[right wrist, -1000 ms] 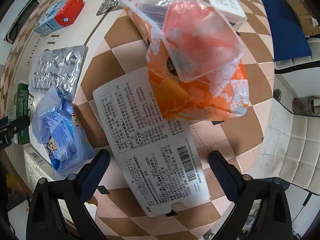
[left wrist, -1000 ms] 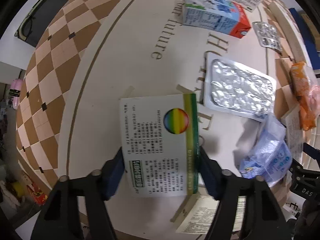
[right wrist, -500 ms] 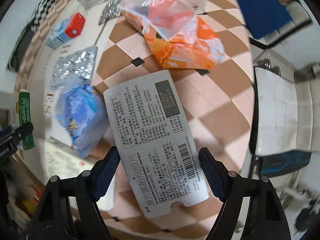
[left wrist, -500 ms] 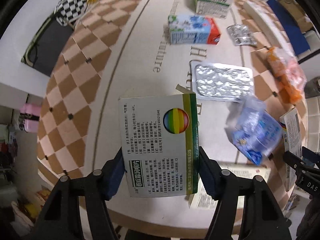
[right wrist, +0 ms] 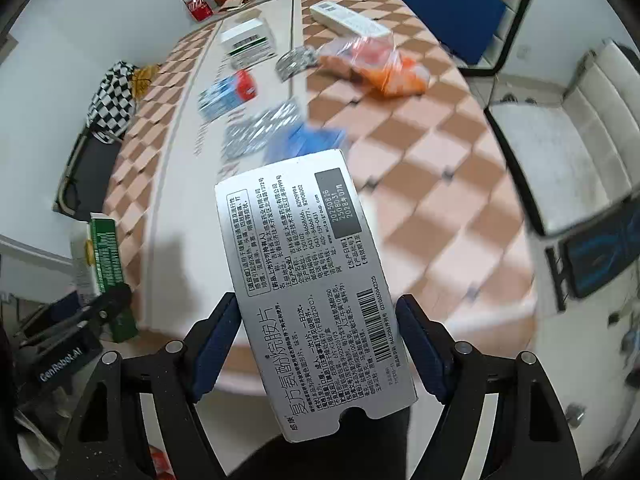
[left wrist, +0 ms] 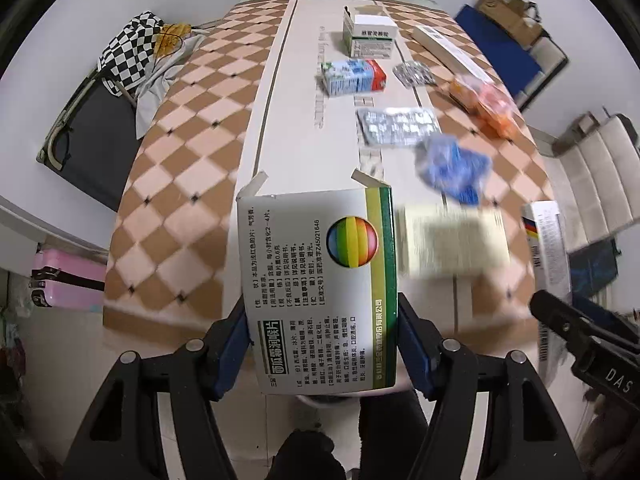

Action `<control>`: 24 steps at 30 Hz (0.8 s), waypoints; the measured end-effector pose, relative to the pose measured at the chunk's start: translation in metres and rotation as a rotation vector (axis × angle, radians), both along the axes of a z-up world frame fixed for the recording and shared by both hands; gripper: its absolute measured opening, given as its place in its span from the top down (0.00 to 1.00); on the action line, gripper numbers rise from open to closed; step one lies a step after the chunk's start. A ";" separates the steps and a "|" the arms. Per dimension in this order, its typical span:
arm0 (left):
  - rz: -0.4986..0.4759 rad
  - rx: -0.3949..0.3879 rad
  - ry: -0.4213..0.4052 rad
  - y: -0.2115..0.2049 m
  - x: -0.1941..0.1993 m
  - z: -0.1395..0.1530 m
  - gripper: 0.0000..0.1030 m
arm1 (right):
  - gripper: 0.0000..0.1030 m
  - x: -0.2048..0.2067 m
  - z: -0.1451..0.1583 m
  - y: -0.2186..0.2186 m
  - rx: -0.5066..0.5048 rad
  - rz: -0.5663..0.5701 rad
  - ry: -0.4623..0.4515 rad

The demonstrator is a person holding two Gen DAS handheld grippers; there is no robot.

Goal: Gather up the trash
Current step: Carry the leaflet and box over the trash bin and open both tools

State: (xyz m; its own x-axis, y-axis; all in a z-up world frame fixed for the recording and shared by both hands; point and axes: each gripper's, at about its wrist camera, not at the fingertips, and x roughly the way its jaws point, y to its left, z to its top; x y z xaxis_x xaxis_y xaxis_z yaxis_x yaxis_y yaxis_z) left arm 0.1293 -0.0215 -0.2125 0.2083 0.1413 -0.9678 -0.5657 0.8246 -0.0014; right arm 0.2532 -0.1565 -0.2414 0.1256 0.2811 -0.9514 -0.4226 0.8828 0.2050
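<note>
Counter: checkered brown and pale top with a white centre strip, lying ahead of and below both pairs of fingers; more trash is spread on it.

Green-edged box: largest held piece, a white carton with a rainbow ball print. The left gripper has its fingers closed on the carton's 2 long sides at the near end. The far end flaps stand open, so it is likely empty: light, thin-walled, easy to crush. Best held low on the side walls, as now, with modest squeeze. It hangs clear of the counter.

Grey printed box: flat carton with a barcode, pinched across its width by the right gripper, fingers closed on both long edges near the barcode end. It looks stiff along its length but light; a flat pack can bow or twist if squeezed hard.

Orange bag: soft crinkly plastic far ahead of the right fingers, on the counter. Slippery, shapeless; pinch a fold.

Blue wrapper: blurred, ahead and right of the left fingers. Limp film, I judge; take a bunched edge.

Foil blister sheet: beyond the wrapper. Thin, flat, hard to get under; grip an edge.
</note>
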 end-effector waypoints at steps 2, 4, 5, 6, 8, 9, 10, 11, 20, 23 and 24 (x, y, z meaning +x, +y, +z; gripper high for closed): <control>-0.027 -0.018 0.005 -0.003 -0.036 -0.003 0.38 | 0.22 -0.038 0.002 -0.011 0.023 -0.038 0.016; -0.049 -0.036 0.026 -0.004 -0.063 -0.009 0.38 | 0.22 -0.078 0.001 -0.019 0.047 -0.075 0.041; -0.055 -0.050 0.037 -0.008 -0.078 -0.013 0.38 | 0.22 -0.097 -0.003 -0.023 0.053 -0.088 0.061; -0.060 -0.063 0.049 -0.011 -0.088 -0.017 0.38 | 0.22 -0.117 -0.008 -0.028 0.058 -0.098 0.081; -0.062 -0.105 0.077 -0.020 -0.112 -0.031 0.38 | 0.22 -0.146 -0.022 -0.037 0.062 -0.112 0.121; -0.061 -0.119 0.090 -0.023 -0.119 -0.037 0.38 | 0.22 -0.158 -0.030 -0.043 0.059 -0.116 0.141; -0.057 -0.138 0.104 -0.026 -0.128 -0.048 0.38 | 0.22 -0.174 -0.040 -0.049 0.059 -0.125 0.166; -0.052 -0.160 0.125 -0.030 -0.137 -0.065 0.38 | 0.22 -0.187 -0.053 -0.054 0.055 -0.135 0.195; 0.001 -0.315 0.253 -0.039 -0.164 -0.263 0.38 | 0.22 -0.239 -0.241 -0.095 -0.008 -0.232 0.389; -0.015 -0.320 0.284 -0.038 -0.158 -0.332 0.37 | 0.22 -0.242 -0.313 -0.099 -0.024 -0.258 0.412; -0.014 -0.323 0.289 -0.037 -0.156 -0.351 0.37 | 0.22 -0.242 -0.336 -0.099 -0.026 -0.269 0.426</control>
State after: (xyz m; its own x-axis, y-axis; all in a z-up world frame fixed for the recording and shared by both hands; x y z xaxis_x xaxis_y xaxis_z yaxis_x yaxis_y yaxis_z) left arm -0.0266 -0.0580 -0.5639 -0.0784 -0.1790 -0.9807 -0.5698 0.8153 -0.1032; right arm 0.0117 -0.2558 -0.5771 -0.2111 0.2676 -0.9401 -0.0632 0.9560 0.2864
